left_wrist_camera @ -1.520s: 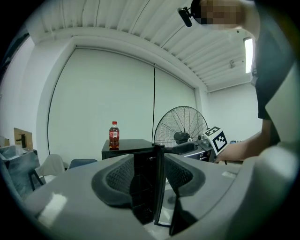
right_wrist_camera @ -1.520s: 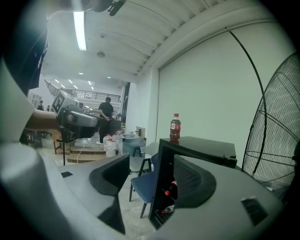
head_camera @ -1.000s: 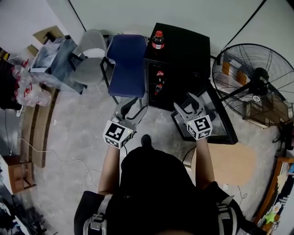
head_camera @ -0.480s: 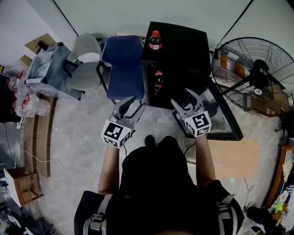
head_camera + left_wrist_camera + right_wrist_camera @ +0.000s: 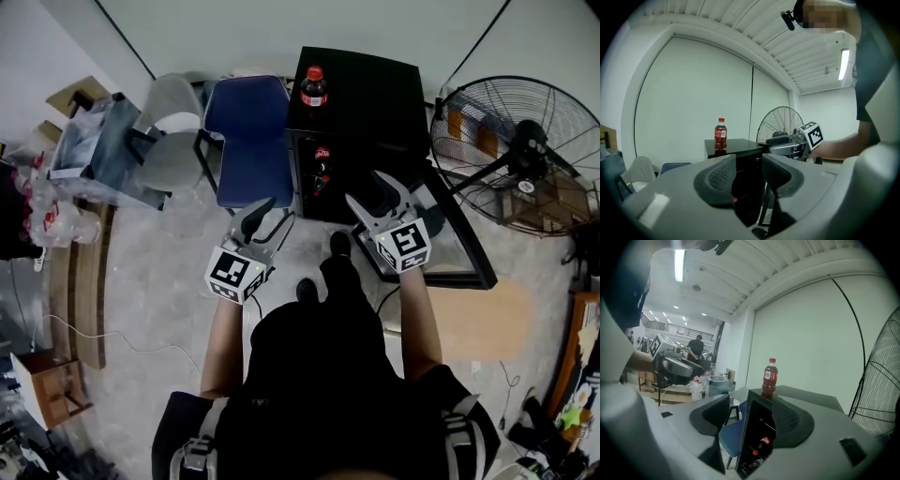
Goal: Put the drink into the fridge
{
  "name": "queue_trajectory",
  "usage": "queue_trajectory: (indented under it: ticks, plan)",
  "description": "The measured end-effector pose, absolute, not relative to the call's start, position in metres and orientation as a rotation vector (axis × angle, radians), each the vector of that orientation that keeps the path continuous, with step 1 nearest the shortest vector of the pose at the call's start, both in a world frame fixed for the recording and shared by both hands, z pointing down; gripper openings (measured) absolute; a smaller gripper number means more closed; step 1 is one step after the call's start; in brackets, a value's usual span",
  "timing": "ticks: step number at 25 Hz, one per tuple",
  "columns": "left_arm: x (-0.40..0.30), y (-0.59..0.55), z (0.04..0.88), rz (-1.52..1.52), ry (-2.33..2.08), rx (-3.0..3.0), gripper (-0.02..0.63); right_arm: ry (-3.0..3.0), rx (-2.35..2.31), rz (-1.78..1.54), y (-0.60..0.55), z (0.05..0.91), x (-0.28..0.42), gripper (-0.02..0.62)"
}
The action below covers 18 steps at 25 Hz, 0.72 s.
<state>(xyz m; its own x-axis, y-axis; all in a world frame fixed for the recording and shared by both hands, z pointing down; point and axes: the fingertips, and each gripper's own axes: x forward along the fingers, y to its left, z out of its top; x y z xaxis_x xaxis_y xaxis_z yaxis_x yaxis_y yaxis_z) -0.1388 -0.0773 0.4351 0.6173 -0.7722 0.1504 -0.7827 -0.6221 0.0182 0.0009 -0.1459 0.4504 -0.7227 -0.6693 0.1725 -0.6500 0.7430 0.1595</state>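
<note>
While the drink point(image 5: 313, 86) stands upright on the open fridge point(image 5: 375, 103), at its far left edge, the left claw point(image 5: 272, 214), jaws just eased slightly narrower, and the right claw point(image 5: 367, 190) hover near, both released and empty; a hasty, off-centre grab could topple it.

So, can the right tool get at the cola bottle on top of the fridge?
Probably yes. The cola bottle stands alone on the fridge top, and the right tool, open and empty, faces it with nothing between; it only has to close the gap.
</note>
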Motion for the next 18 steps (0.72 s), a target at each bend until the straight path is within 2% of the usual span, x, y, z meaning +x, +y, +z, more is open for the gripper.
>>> queue_trajectory:
  ticks: [18]
  plan:
    - [-0.151, -0.12, 0.43, 0.18, -1.381, 2.722, 0.173, -2.786, 1.001, -0.202, -0.214, 0.412, -0.025, 0.265]
